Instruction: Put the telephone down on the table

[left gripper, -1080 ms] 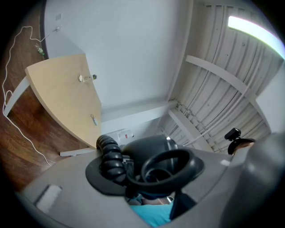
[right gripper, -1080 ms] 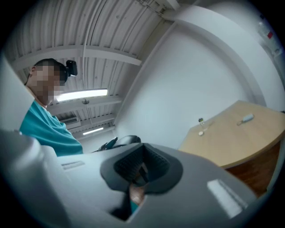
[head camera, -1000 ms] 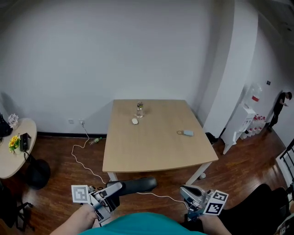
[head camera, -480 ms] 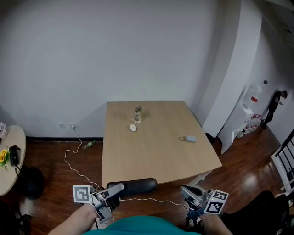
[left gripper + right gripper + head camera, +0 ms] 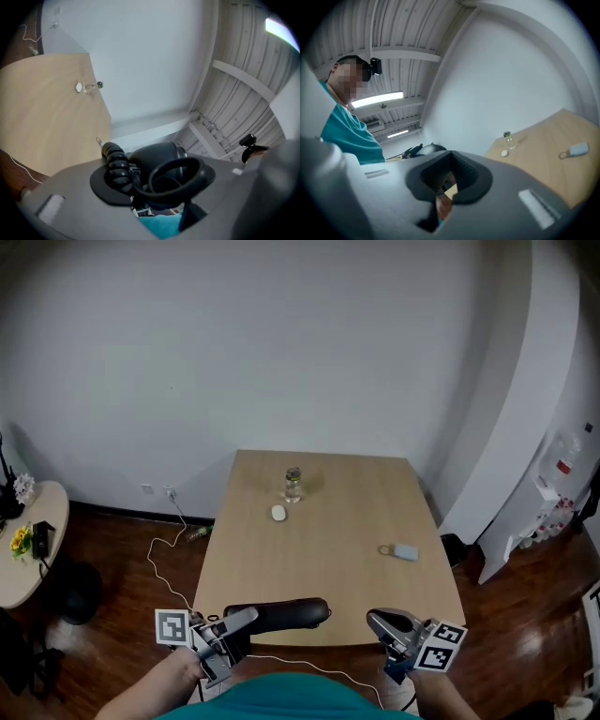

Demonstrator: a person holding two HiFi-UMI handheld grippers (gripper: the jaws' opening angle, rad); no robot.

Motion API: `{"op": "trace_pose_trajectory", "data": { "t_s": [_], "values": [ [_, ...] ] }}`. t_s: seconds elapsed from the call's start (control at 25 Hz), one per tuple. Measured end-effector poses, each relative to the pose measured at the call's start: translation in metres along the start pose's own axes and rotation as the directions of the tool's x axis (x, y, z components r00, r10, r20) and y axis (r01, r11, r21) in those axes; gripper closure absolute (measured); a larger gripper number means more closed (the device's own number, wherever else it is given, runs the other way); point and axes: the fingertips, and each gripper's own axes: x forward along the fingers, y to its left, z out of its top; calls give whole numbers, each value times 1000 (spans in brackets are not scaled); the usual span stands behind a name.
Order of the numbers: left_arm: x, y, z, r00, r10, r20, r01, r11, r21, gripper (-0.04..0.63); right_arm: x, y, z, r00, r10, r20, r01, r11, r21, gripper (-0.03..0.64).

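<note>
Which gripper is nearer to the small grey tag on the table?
Right. The right gripper is at the table's near edge, almost in line with the grey tag. The left gripper, holding the telephone handset, is farther off to the left.

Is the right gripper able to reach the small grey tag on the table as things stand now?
Probably yes. The right gripper holds nothing, and only bare table lies between it and the tag. It would need to stretch forward.
</note>
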Motion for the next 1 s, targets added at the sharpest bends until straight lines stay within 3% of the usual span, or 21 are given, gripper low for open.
{"op": "trace_pose_trajectory", "data": {
  "t_s": [0.24,0.44,0.72,0.88,1.0],
  "values": [
    [35,17,24,998,31,63,-31,1000,1,293,22,-53,28,998,60,-37,-61,998,-16,615],
    [41,40,67,996,37,76,-37,999,-1,293,58,-81,41,997,62,-48,-63,998,-19,615],
    [50,70,132,1000,5,-14,-6,999,-34,293,104,-108,65,999,-27,-26,27,1000,0,615],
    [71,92,166,996,5,-84,-6,1000,-13,293,115,-136,82,995,-102,-10,102,995,1,615],
    [97,114,179,997,7,-76,-9,1000,-27,293,110,-155,83,993,-120,-11,120,993,17,615]
  ]
}}
